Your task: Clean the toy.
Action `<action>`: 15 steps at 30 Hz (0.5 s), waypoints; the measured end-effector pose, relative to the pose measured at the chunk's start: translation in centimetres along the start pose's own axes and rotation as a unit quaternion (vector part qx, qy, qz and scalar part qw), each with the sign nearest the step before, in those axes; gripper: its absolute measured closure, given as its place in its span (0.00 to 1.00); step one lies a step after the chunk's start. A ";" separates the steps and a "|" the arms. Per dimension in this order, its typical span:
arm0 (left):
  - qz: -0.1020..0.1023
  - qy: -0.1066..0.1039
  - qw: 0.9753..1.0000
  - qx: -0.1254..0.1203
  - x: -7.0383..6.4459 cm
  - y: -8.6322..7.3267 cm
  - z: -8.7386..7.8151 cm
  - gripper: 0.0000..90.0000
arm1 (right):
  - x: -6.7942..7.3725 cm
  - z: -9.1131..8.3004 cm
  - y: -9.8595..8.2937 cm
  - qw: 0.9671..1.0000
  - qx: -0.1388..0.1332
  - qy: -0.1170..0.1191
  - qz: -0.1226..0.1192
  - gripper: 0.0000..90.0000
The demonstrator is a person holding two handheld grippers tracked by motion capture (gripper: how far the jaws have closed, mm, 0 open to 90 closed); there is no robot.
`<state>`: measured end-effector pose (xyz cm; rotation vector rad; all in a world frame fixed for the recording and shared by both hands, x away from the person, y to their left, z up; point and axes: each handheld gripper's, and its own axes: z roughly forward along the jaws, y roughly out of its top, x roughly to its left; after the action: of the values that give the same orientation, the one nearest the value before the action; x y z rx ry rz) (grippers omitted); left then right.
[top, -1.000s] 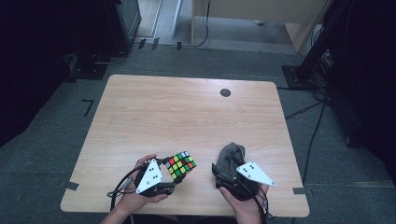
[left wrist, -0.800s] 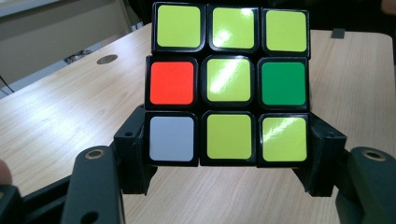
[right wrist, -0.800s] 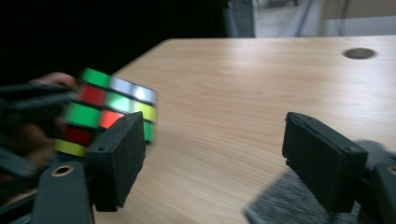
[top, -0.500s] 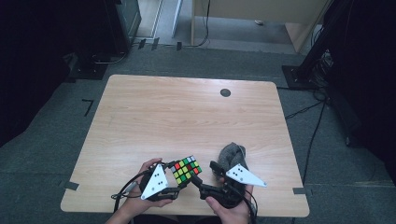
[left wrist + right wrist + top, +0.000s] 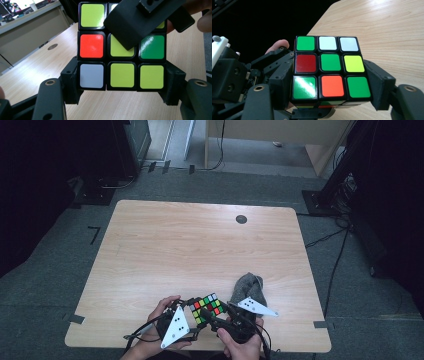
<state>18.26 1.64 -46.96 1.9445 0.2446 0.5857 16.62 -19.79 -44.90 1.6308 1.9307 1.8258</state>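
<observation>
Both grippers, left (image 5: 192, 312) and right (image 5: 215, 320), clamp the scrambled multicoloured plastic puzzle cube (image 5: 206, 308) at the table's six o'clock; I'd twist slowly, layers aligned.

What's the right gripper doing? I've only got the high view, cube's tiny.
Observer: The right gripper has its jaws on both sides of the cube.
Operator: And the left?
Observer: The left gripper clamps the bottom row of the face it looks at.
Operator: Centre of the face the right camera sees?
Observer: Green, with red and yellow either side.
</observation>
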 end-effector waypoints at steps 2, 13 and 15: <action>0.000 0.001 1.000 0.003 0.0 0.1 0.1 0.37 | 0.3 0.0 -0.1 1.000 -0.002 -0.012 -0.008 0.37; -0.010 -0.010 1.000 0.008 -0.1 0.8 0.2 0.36 | 1.0 0.6 -0.7 0.998 0.020 -0.042 -0.039 0.38; -0.008 -0.006 1.000 0.008 -0.1 0.8 0.1 0.37 | 0.9 0.6 -0.7 0.998 0.019 -0.037 -0.037 0.37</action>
<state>18.11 1.19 -46.30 1.9596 0.2570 0.5630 16.17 -18.58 -45.07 1.5919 1.9790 1.6872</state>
